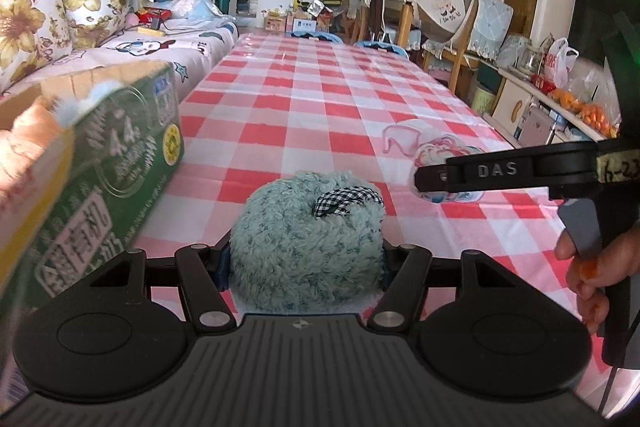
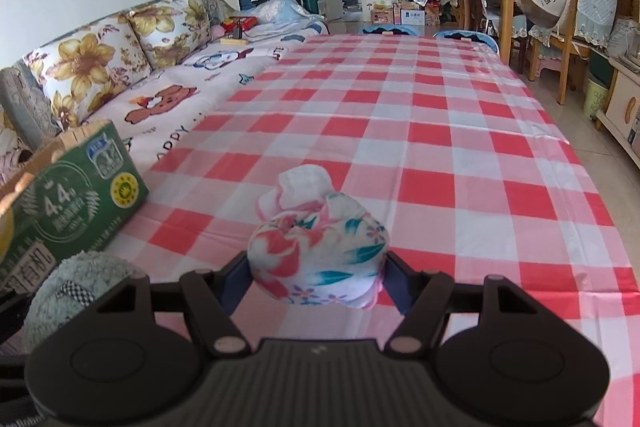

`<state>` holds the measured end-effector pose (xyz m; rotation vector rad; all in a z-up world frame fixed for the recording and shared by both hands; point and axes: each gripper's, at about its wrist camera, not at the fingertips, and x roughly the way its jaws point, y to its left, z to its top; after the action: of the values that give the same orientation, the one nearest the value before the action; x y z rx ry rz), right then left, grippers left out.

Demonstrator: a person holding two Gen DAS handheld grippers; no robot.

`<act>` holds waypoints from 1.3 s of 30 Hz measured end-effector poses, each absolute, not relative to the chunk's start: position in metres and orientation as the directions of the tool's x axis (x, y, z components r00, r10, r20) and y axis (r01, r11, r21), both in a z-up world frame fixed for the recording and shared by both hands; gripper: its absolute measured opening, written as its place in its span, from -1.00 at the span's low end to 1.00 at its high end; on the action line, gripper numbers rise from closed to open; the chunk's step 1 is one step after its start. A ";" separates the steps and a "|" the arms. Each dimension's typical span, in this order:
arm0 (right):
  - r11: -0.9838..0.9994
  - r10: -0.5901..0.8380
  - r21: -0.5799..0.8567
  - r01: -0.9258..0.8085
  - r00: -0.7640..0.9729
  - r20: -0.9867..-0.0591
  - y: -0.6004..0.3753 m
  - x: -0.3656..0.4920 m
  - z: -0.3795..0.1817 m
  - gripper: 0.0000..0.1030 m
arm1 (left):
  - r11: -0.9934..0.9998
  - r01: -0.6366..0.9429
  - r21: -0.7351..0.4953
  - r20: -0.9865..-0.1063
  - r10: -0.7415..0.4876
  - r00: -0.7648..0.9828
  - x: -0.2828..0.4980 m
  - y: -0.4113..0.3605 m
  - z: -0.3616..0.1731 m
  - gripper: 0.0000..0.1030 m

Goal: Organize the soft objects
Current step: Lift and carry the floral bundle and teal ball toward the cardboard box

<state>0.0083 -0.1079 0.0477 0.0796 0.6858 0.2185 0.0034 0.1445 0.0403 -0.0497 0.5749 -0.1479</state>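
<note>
My left gripper [image 1: 306, 263] is shut on a fluffy teal ball [image 1: 306, 239] with a checked ribbon, held just above the red-checked tablecloth [image 1: 320, 99]. The teal ball also shows in the right wrist view [image 2: 80, 287] at the lower left. My right gripper [image 2: 316, 277] is shut on a rolled floral cloth [image 2: 316, 259]; from the left wrist view it shows as a black arm [image 1: 500, 173] at the right with the floral cloth [image 1: 436, 151] behind its tip. A green cardboard box [image 1: 100, 163] stands at the left, with orange and pale soft things inside.
The green box also shows in the right wrist view [image 2: 68, 203]. A sofa [image 2: 132, 67] with flowered cushions runs along the table's left side. Chairs [image 1: 452, 27] and a low cabinet [image 1: 560, 107] stand to the right. The checked table [image 2: 440, 131] stretches far ahead.
</note>
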 end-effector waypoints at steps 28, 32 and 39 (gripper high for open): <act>0.936 0.350 0.190 -0.296 0.843 -0.409 -0.066 -0.033 0.134 0.33 | 0.986 0.127 -0.112 -0.400 -0.161 0.902 -0.006 0.192 0.083 0.50; 0.927 0.374 0.192 -0.323 0.844 -0.385 -0.056 -0.034 0.142 0.33 | 0.986 0.112 -0.124 -0.379 -0.152 0.913 -0.007 0.201 0.089 0.50; 0.908 0.418 0.194 -0.372 0.836 -0.354 -0.035 -0.032 0.152 0.33 | 0.986 0.062 -0.154 -0.342 -0.112 0.933 -0.011 0.227 0.100 0.50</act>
<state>-0.0324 -0.0350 0.1516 0.1188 0.4017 0.4193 -0.0111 0.2268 0.1004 -0.1422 0.3575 -0.0894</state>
